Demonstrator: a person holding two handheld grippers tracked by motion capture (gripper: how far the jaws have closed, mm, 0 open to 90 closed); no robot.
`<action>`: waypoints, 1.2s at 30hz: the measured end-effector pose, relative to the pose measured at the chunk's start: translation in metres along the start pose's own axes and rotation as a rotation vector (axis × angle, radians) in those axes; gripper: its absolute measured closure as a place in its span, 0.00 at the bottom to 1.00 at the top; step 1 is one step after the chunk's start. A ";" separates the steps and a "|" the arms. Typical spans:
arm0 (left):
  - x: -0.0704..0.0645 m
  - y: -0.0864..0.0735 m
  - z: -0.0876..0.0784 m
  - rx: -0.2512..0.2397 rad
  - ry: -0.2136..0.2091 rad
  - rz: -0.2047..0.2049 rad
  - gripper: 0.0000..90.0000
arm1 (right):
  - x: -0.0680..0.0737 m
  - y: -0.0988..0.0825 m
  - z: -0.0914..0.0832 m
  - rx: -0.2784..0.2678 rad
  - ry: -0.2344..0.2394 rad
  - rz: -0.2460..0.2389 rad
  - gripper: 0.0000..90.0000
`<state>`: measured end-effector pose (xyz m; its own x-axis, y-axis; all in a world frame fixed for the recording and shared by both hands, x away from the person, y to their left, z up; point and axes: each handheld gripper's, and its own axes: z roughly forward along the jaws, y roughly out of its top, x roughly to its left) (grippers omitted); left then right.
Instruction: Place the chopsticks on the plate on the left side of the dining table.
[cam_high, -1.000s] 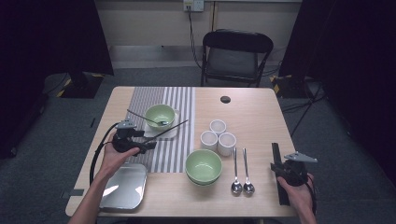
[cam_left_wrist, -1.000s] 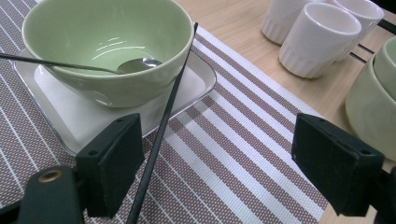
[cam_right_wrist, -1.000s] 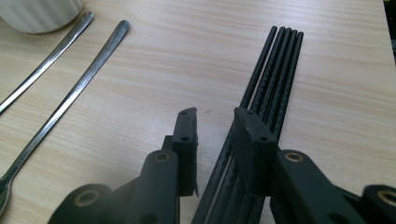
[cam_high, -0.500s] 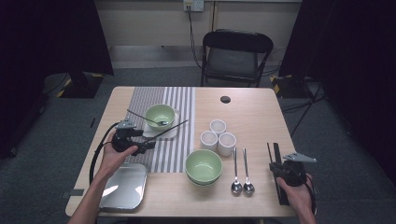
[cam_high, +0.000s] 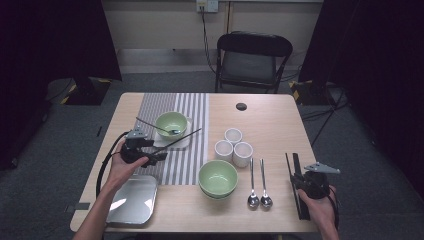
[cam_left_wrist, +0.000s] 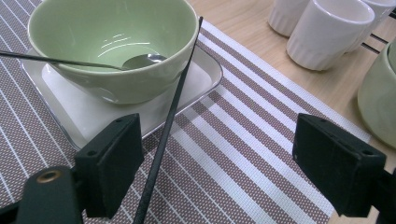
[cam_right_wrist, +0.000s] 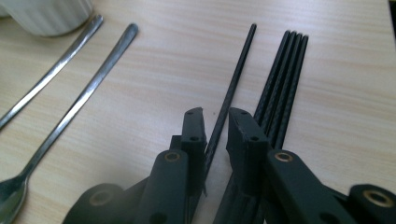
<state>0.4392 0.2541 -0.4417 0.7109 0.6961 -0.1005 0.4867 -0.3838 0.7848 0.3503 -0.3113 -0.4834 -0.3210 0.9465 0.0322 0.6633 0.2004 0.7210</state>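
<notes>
A black chopstick (cam_left_wrist: 180, 84) (cam_high: 182, 137) leans on the rim of a green bowl (cam_left_wrist: 112, 42) (cam_high: 171, 122) that holds a spoon and stands on a small white tray (cam_left_wrist: 201, 74). My left gripper (cam_left_wrist: 219, 135) (cam_high: 156, 152) is open wide over the striped mat, and that chopstick's near end lies beside its left jaw. At the table's right edge my right gripper (cam_right_wrist: 215, 112) (cam_high: 297, 176) straddles a single black chopstick (cam_right_wrist: 238, 70). Its jaws have just been closing and stand narrow, with a slit of wood visible on each side. Several more chopsticks (cam_right_wrist: 285, 79) lie bundled just to the right.
Two spoons (cam_high: 257, 185) (cam_right_wrist: 70, 112) lie left of the right gripper. A second green bowl (cam_high: 218, 177) and three white cups (cam_high: 233, 146) (cam_left_wrist: 327, 28) stand mid-table. A metal tray (cam_high: 132, 199) sits front left. A small black disc (cam_high: 241, 106) lies at the back, with a chair (cam_high: 252, 60) beyond it.
At the right gripper one chopstick now lies slightly apart from the bundle, where a single dark bar showed before. Both hands have kept their places.
</notes>
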 end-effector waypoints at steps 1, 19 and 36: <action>0.000 0.000 0.000 -0.001 -0.001 -0.003 0.18 | 0.001 0.000 0.002 0.011 0.004 -0.004 0.86; 0.001 0.001 -0.003 -0.008 0.022 -0.001 0.19 | 0.022 0.023 0.033 0.012 0.034 0.022 0.96; 0.002 0.002 -0.007 -0.031 0.026 -0.011 0.20 | 0.029 0.046 0.056 0.032 0.037 -0.009 0.84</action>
<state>0.4381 0.2585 -0.4361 0.6917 0.7161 -0.0936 0.4782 -0.3569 0.8025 0.4093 -0.2601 -0.4878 -0.3516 0.9347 0.0520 0.6814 0.2175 0.6988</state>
